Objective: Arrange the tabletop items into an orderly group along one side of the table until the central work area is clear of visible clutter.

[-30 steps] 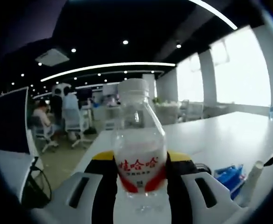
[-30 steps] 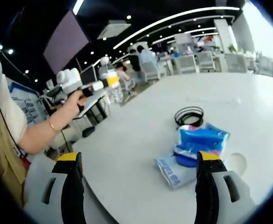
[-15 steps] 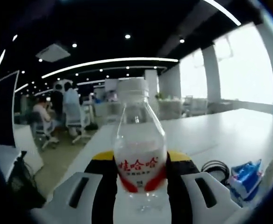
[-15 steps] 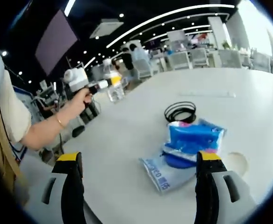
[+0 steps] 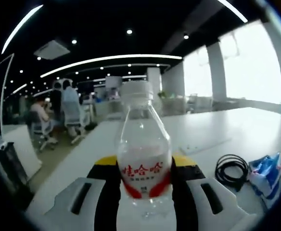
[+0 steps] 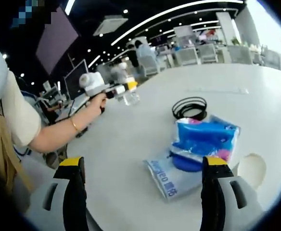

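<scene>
A clear plastic bottle [image 5: 144, 139] with a white cap and a red label stands upright between the jaws of my left gripper [image 5: 144, 168], which is shut on it. In the right gripper view a person's hand [image 6: 96, 102] holds that left gripper [image 6: 122, 90] with the bottle [image 6: 129, 97] over the far left part of the white table [image 6: 126, 144]. My right gripper [image 6: 144, 162] is open, with nothing between its jaws. Ahead of it lie a blue packet [image 6: 204, 138] on a flat blue-and-white pouch [image 6: 172, 179], and a black cable coil [image 6: 189, 107].
The cable coil [image 5: 232, 168] and blue packet [image 5: 266, 172] lie to the right of the bottle in the left gripper view. A round grommet [image 6: 251, 168] is set in the tabletop by the pouch. Beyond the table are office chairs, desks and seated people [image 5: 37, 120].
The left gripper with the bottle has swung in over the table, nearer the cable coil. The right gripper stays open and has barely moved.
</scene>
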{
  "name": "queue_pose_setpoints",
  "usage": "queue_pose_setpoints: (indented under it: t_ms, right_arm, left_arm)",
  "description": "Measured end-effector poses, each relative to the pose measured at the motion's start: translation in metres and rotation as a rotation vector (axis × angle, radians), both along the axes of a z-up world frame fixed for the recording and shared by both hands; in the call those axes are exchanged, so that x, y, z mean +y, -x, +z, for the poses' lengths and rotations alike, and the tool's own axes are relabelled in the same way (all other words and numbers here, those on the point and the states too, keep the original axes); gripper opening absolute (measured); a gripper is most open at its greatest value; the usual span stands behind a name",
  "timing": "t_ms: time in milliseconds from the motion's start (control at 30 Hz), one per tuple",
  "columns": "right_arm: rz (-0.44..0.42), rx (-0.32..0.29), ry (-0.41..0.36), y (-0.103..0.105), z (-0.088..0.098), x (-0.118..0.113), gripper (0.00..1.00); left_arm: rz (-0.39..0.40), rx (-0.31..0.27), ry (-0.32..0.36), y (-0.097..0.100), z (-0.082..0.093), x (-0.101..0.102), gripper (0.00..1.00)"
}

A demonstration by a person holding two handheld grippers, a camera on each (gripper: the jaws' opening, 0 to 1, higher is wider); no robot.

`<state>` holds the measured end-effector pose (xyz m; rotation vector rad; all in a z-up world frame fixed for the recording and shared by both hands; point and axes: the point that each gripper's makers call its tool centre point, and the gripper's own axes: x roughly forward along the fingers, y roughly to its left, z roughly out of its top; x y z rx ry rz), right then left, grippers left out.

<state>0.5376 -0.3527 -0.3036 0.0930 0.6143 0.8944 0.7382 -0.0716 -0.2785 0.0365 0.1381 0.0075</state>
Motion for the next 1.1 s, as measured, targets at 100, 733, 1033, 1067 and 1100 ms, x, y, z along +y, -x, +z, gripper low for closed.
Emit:
queue_pose_setpoints:
  t_ms: [100, 733, 1033, 1067, 1100]
  right_arm:
    - [-0.005, 0.003, 0.004, -0.002, -0.002, -0.003, 1.0]
    - [-0.008, 0.08, -0.039, 0.003, -0.008, -0.003, 1.0]
    - [-0.022, 0.075, -0.042, -0.002, -0.007, -0.003, 1.0]
    - [-0.031, 0.069, -0.044, -0.003, -0.005, -0.005, 1.0]
    - [-0.033, 0.064, -0.046, -0.004, -0.004, -0.005, 1.0]
  left_arm:
    - [0.002, 0.009, 0.004, -0.003, -0.008, 0.0, 0.37]
    - [-0.004, -0.012, -0.01, -0.001, -0.028, -0.006, 0.38]
    - [0.006, 0.005, -0.044, 0.014, -0.029, -0.014, 0.39]
    - [0.008, 0.006, -0.047, 0.015, -0.029, -0.015, 0.39]
    - [0.008, 0.007, -0.053, 0.017, -0.03, -0.017, 0.39]
